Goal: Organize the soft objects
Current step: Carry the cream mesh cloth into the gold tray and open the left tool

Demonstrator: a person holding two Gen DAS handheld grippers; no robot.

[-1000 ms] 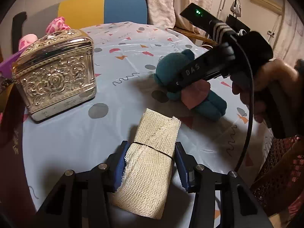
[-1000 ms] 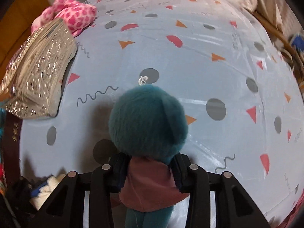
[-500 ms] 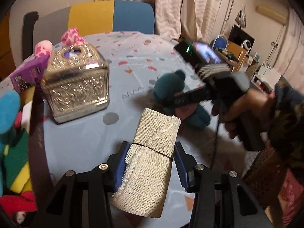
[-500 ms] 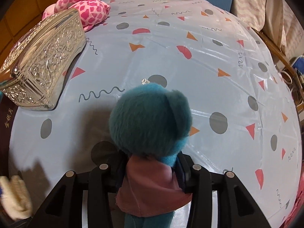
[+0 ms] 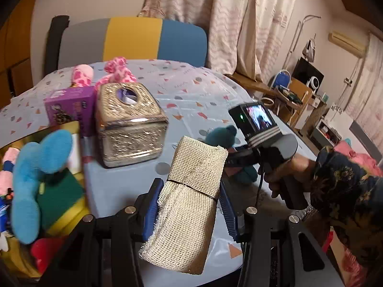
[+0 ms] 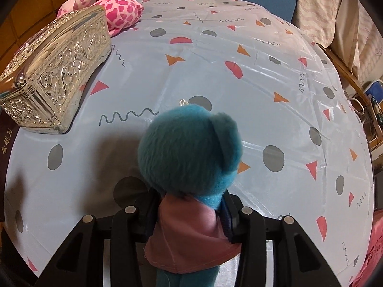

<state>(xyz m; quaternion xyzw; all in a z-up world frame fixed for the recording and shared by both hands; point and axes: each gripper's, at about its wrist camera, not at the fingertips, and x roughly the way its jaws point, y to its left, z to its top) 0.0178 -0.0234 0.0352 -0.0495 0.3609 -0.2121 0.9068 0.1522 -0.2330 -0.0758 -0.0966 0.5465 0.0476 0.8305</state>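
Left tongs (image 5: 189, 205) pinch a rolled mesh cloth (image 5: 191, 205); right tongs (image 6: 189, 217) pinch a teal plush bear (image 6: 191, 165). Lift both clear of the desk (image 6: 239, 95), gripping firmly.

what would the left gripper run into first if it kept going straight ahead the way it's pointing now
Likely the right gripper and the teal plush it grips, which sit just beyond the tip of the gauze roll clamped in the left gripper. Depth is unclear; it might pass above them.
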